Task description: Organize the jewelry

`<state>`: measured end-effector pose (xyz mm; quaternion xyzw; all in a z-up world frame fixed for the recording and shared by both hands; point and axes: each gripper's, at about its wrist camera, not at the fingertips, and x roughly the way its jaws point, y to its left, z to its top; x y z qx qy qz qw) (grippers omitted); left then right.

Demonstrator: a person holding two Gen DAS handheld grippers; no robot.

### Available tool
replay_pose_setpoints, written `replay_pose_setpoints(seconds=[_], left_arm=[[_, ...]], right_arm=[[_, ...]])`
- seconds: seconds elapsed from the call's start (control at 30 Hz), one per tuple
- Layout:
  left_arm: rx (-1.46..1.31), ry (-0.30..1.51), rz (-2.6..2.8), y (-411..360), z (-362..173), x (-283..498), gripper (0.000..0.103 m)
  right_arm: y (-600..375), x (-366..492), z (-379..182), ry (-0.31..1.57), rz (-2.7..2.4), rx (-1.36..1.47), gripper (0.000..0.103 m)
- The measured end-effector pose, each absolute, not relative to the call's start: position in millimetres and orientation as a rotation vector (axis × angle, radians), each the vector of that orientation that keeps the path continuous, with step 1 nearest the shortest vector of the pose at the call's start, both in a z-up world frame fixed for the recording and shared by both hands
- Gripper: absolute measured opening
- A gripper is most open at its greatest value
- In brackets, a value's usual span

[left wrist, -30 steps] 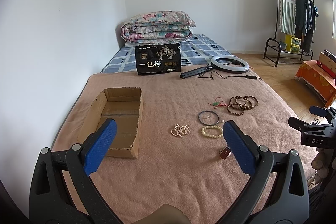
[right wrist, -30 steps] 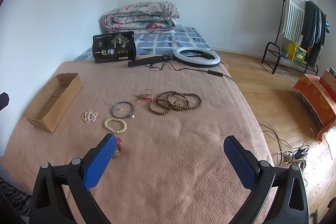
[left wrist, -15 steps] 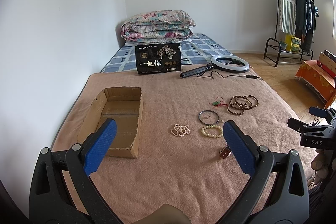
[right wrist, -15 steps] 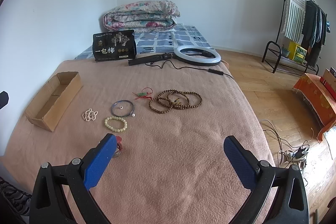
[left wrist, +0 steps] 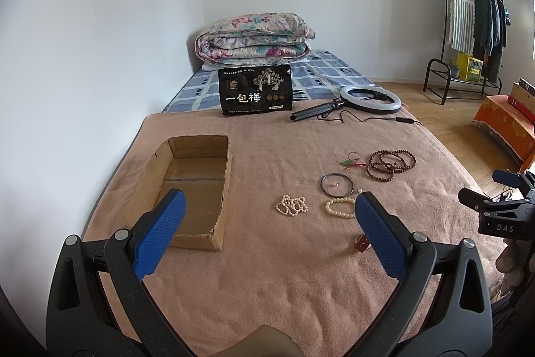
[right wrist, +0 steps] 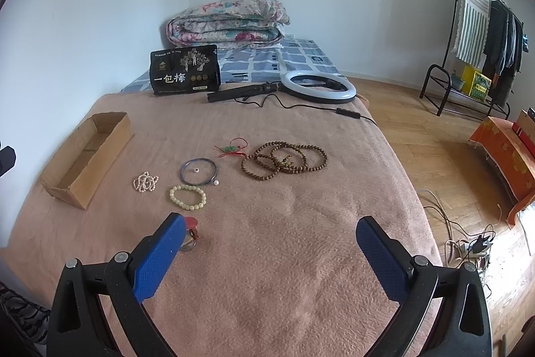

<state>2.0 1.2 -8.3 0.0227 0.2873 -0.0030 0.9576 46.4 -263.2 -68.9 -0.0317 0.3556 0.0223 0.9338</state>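
Both grippers, left gripper (left wrist: 269, 213) and right gripper (right wrist: 271, 240), hover with jaws spread wide and nothing between them. The cardboard box (left wrist: 187, 186) lies open-topped on the pink blanket (right wrist: 301, 223), long axis running toward the headboard end; the wooden bead strand (right wrist: 284, 159) stretches crosswise, well right of it.

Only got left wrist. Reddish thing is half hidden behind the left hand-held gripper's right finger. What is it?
Observer: In the right wrist view, a small red piece with a round metal part, lying apart from the cream bead bracelet.
Operator: Right hand-held gripper open?
Observer: Yes. The right hand-held gripper has its jaws wide apart, nothing between them.
Operator: Anything past the bed's right edge?
Observer: A power strip with tangled cables on the wood floor.
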Motion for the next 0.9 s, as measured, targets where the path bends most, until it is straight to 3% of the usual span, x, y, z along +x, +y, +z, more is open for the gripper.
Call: replay_pose_setpoints(seconds=[0.9], left_arm=[[0.025,0.718,-0.006,23,-30,42,0.103]], right_arm=[[-231,80,-92,0.827,0.219,-0.102,0.103]])
